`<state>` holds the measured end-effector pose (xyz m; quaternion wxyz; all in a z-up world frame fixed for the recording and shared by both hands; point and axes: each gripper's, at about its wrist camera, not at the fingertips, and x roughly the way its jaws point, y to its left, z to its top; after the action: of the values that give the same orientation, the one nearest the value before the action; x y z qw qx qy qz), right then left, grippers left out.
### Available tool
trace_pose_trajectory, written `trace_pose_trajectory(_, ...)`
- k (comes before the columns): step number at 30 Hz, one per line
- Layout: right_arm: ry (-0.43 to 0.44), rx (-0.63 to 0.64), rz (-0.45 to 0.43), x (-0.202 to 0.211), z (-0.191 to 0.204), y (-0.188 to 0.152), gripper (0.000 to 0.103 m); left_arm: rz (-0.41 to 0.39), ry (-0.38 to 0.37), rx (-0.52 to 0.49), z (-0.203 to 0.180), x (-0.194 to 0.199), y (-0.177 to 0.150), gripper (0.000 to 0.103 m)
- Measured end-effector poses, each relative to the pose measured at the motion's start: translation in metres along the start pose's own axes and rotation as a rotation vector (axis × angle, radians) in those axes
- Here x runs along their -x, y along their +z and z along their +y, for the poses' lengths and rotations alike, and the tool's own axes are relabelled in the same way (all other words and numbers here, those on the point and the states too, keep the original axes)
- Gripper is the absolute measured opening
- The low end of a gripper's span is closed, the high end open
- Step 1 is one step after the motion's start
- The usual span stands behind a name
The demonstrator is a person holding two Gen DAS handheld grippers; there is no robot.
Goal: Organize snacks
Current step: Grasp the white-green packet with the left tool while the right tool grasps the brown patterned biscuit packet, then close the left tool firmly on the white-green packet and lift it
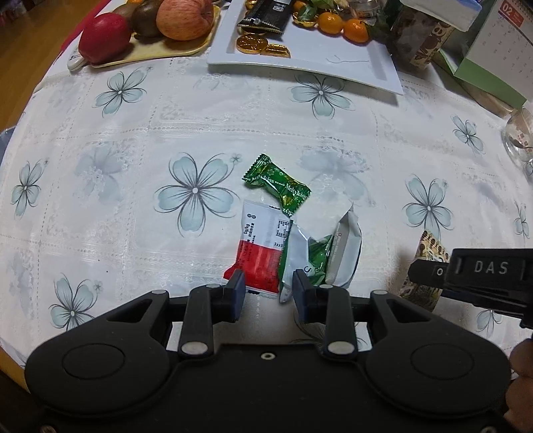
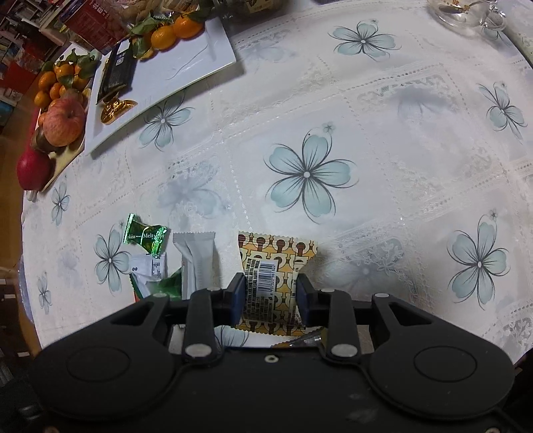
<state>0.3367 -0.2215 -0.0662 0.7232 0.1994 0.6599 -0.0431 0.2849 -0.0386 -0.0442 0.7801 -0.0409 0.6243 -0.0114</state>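
A small heap of snacks lies on the flowered tablecloth: a green Meltykiss candy (image 1: 278, 182) (image 2: 145, 235), a red-and-white packet (image 1: 261, 248) and a white-and-green packet (image 1: 321, 254) (image 2: 195, 263). My left gripper (image 1: 268, 293) is open and low over the near end of the red-and-white packet, its fingers on either side. My right gripper (image 2: 270, 294) has its pads against both sides of a yellow-and-brown patterned packet (image 2: 274, 266) that lies flat on the cloth; it also shows in the left wrist view (image 1: 424, 266). A white rectangular tray (image 1: 299, 60) (image 2: 186, 66) holds a black packet, gold coins and mandarins.
A yellow plate with apples and other fruit (image 1: 150, 30) (image 2: 60, 126) stands beside the tray. A glass cup (image 1: 519, 140) (image 2: 466, 13) is at the table's right side. A patterned jar and a green box with a calendar (image 1: 483, 60) stand behind the tray.
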Motion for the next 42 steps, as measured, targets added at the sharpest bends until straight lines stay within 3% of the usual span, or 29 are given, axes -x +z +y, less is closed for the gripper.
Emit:
trace_pose_trajectory(7, 0.042, 0.017, 0.003, 0.013, -0.001, -0.006, 0.033, 0.019, 0.015, -0.014, -0.016, -0.016, 0.003, 0.042)
trace_pose_trajectory(15, 0.02, 0.081, -0.035, 0.024, 0.006, -0.013, 0.033, -0.002, -0.001, -0.011, -0.026, -0.018, 0.007, 0.042)
trace_pose_trajectory(17, 0.024, 0.088, -0.041, 0.026, 0.006, -0.014, 0.033, -0.027, 0.017, -0.02, -0.028, -0.016, 0.007, 0.037)
trace_pose_trajectory(19, 0.031, 0.09, -0.038, 0.027, 0.006, -0.013, 0.033, -0.045, 0.019, -0.036, -0.03, -0.015, 0.007, 0.025)
trace_pose_trajectory(25, 0.04, 0.074, -0.038, 0.031, 0.001, -0.013, 0.033, -0.055, -0.048, -0.018, -0.022, -0.005, 0.007, 0.019)
trace_pose_trajectory(32, 0.033, 0.053, -0.036, 0.031, -0.003, -0.012, 0.033, -0.059, -0.095, 0.029, -0.01, 0.005, 0.009, 0.018)
trace_pose_trajectory(38, 0.026, 0.069, -0.039, 0.031, 0.002, -0.013, 0.033, -0.04, -0.063, 0.032, -0.015, -0.006, 0.011, 0.02)
trace_pose_trajectory(42, 0.019, 0.075, -0.034, 0.03, 0.002, -0.014, 0.033, -0.04, -0.026, 0.044, -0.019, -0.014, 0.012, 0.028)
